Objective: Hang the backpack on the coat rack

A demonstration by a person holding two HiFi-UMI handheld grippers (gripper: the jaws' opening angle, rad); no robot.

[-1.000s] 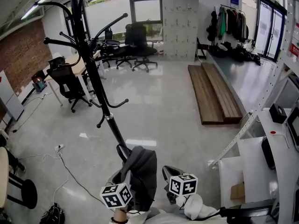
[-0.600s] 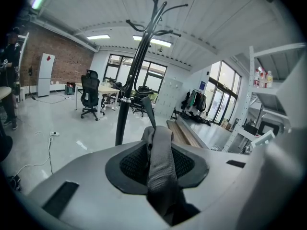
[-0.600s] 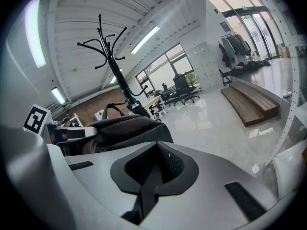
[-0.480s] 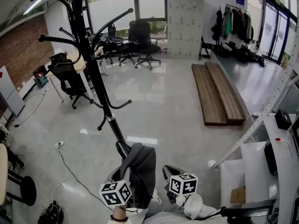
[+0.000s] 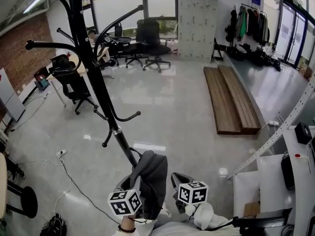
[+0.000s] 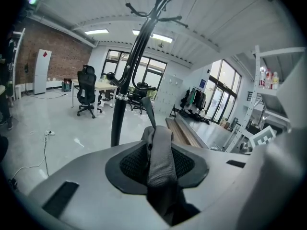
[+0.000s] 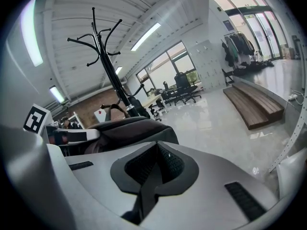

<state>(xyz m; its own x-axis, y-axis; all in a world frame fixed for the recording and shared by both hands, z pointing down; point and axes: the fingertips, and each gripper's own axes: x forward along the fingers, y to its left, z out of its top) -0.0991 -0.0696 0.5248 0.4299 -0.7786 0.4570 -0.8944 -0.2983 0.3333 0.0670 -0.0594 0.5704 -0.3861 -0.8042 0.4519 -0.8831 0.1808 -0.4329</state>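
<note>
A tall black coat rack (image 5: pixel 97 82) with curved hooks stands on the floor just ahead; it also shows in the left gripper view (image 6: pixel 120 111) and in the right gripper view (image 7: pixel 108 66). The dark grey backpack (image 5: pixel 150 178) hangs in front of me, close to the rack's lower pole. My left gripper (image 5: pixel 134 188) is shut on the backpack's grey mesh strap (image 6: pixel 160 164), which runs up between its jaws. To its right, my right gripper (image 5: pixel 177 180) has its jaws together with nothing seen between them (image 7: pixel 156 169); the backpack (image 7: pixel 129 131) lies to its left.
Long wooden planks (image 5: pixel 231 100) lie on the floor at the right. Office chairs (image 5: pixel 71 85) and desks stand left and behind the rack. A white cable (image 5: pixel 66 171) crosses the floor at the left beside a black stool (image 5: pixel 24 203). A white shelf unit (image 5: pixel 275 176) borders the right.
I have come closer to the coat rack with both grippers and the backpack; the rack's pole now stands nearer and lower in view. Neither grip has changed.
</note>
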